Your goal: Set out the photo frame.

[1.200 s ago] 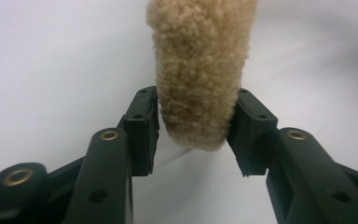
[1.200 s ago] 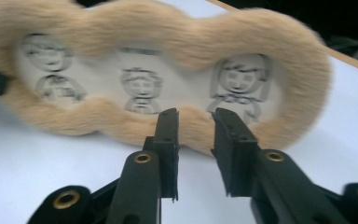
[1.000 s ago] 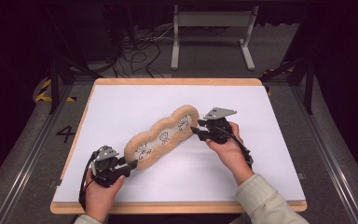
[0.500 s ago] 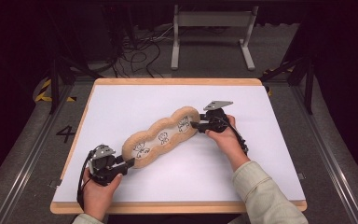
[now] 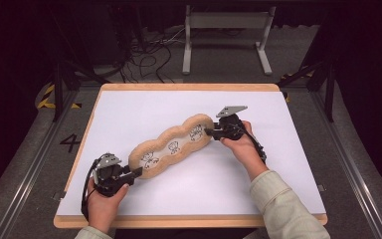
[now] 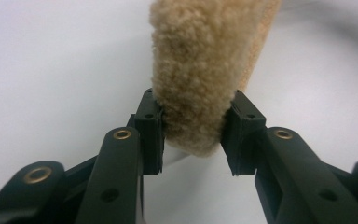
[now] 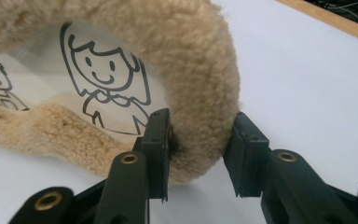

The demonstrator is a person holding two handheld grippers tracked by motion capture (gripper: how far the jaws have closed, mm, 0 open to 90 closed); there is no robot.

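Note:
A long tan fleecy pad (image 5: 171,147) with line-drawn cartoon figures on its pale middle lies slantwise on the white table top (image 5: 144,109). My left gripper (image 5: 138,172) holds its near left end; in the left gripper view both pads squeeze the fleece rim (image 6: 200,60) between them (image 6: 193,133). At the far right end my right gripper (image 5: 208,132) clamps the fluffy border (image 7: 196,60), one pad inside by the drawn girl, one outside (image 7: 200,149). The jaws of both grippers have just been closing on the pad.
The white top has a wooden rim (image 5: 189,87) and stands on a dark floor. Cables (image 5: 144,55) and a grey metal stand (image 5: 226,35) lie behind the table. A "4" (image 5: 69,143) is marked on the floor at left.
My right gripper has moved a little away from me and leftward onto the pad's far end, and its jaws have closed on the rim. The left hand has stayed in place.

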